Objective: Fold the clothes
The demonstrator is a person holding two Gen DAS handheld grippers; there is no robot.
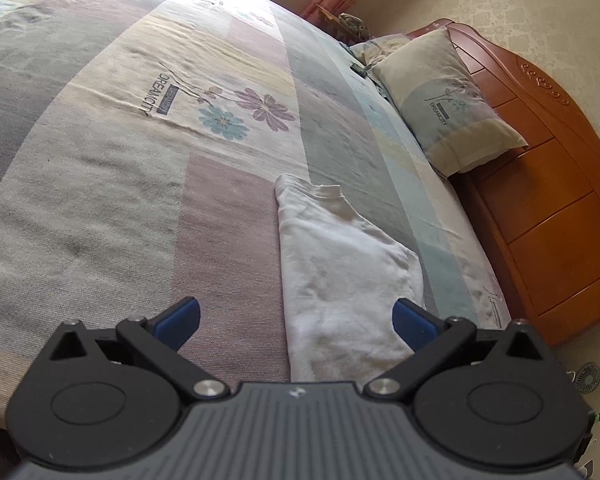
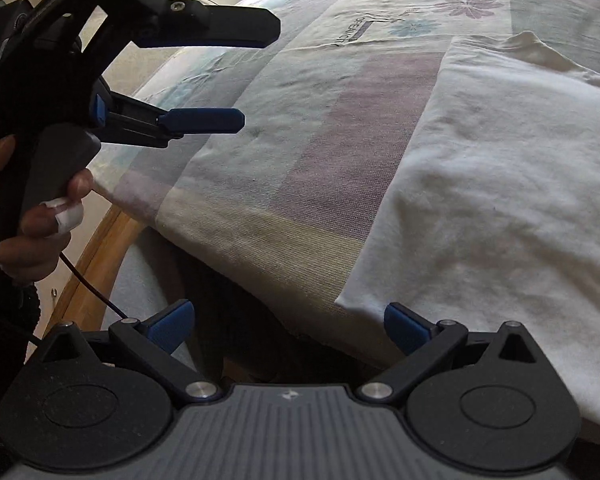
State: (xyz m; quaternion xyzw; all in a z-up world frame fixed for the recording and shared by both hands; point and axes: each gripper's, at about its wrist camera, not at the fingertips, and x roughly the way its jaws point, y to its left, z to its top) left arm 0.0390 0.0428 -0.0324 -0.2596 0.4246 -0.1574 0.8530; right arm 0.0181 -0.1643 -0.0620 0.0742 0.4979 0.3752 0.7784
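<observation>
Patchwork-sheeted bed (image 1: 100,200), pillow (image 1: 448,96), wooden headboard (image 1: 548,200), beige wall (image 1: 520,8).

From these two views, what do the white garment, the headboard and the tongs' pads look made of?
White garment: soft knit, probably cotton, matte; it creases limply and has a ribbed collar.
Headboard: wood, glossy orange-brown varnish; panel lines and a carved scroll show.
Pads: blue, matte, rubber or plastic, I can't tell which; the arms are black, likely plastic.
</observation>
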